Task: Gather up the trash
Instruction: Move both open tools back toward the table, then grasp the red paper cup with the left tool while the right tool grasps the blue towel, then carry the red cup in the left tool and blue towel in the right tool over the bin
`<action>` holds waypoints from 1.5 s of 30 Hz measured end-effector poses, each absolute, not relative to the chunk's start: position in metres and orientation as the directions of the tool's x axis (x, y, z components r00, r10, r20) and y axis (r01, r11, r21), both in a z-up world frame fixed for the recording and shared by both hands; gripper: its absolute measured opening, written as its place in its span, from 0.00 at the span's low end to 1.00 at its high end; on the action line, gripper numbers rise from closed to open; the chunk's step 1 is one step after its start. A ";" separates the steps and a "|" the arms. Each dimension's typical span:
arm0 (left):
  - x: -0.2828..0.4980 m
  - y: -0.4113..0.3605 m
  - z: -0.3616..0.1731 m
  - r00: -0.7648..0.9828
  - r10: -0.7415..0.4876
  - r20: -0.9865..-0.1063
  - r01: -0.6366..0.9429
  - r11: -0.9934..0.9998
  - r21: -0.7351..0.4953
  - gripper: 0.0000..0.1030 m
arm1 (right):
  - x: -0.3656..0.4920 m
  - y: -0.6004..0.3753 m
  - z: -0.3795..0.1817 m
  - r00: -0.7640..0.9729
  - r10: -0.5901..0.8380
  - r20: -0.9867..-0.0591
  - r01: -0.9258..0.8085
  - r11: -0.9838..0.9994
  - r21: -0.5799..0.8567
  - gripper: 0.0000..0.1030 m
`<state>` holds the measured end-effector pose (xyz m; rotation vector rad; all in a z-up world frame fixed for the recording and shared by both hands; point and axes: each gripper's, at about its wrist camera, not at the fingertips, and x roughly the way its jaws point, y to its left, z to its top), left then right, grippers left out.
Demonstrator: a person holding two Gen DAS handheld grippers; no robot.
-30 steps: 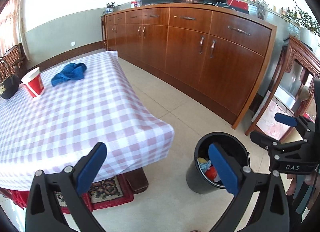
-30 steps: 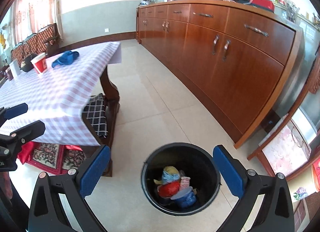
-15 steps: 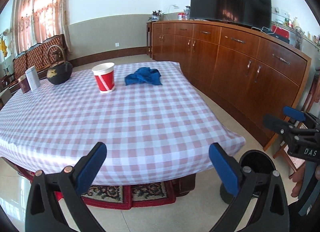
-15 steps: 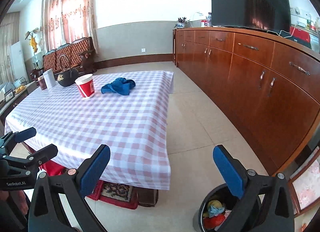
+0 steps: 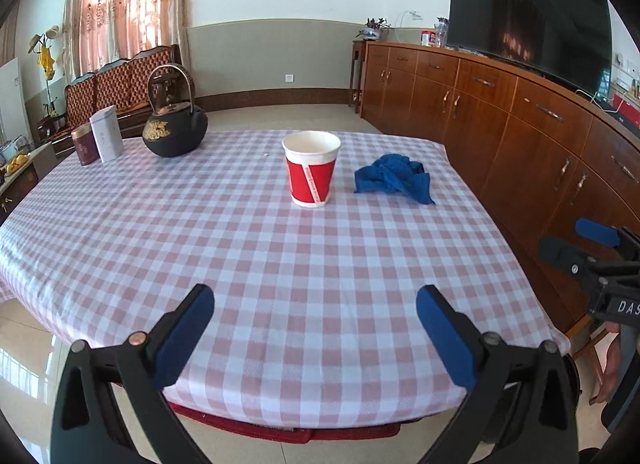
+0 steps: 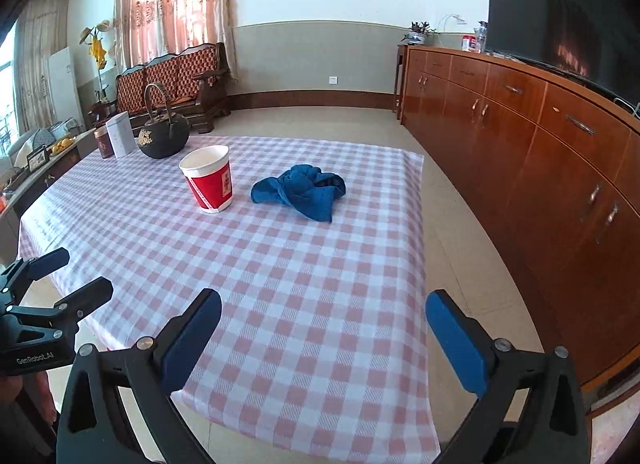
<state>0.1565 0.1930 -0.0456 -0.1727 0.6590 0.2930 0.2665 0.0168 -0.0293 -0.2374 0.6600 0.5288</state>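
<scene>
Two claws, yours, both spread wide with nothing between the blue pads, hang over the near edge of the checked table (image 5: 280, 264). Your left claw (image 5: 316, 328) points up the middle; the red and white paper cup (image 5: 311, 169) stands upright well ahead of it, almost straight on. Just right of the cup, apart from it, lies the crumpled blue cloth (image 5: 394, 178). From your right claw (image 6: 324, 336) the cup (image 6: 209, 178) sits ahead and to the left, the cloth (image 6: 304, 190) nearer dead ahead.
</scene>
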 end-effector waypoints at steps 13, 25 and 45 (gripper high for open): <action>0.264 0.227 -0.074 0.705 0.211 -0.676 -0.330 0.943 -0.049 0.88 | 0.395 0.095 -0.067 0.579 0.406 -0.707 -0.615 0.787 -0.052 0.89; 0.321 0.255 -0.093 0.658 0.181 -0.731 -0.350 0.933 -0.083 0.82 | 0.481 0.148 -0.100 0.467 0.424 -0.776 -0.628 0.777 0.046 0.88; 0.309 0.223 -0.074 0.705 0.101 -0.702 -0.219 0.972 -0.081 0.53 | 0.443 0.118 -0.088 0.480 0.497 -0.723 -0.652 0.753 0.085 0.23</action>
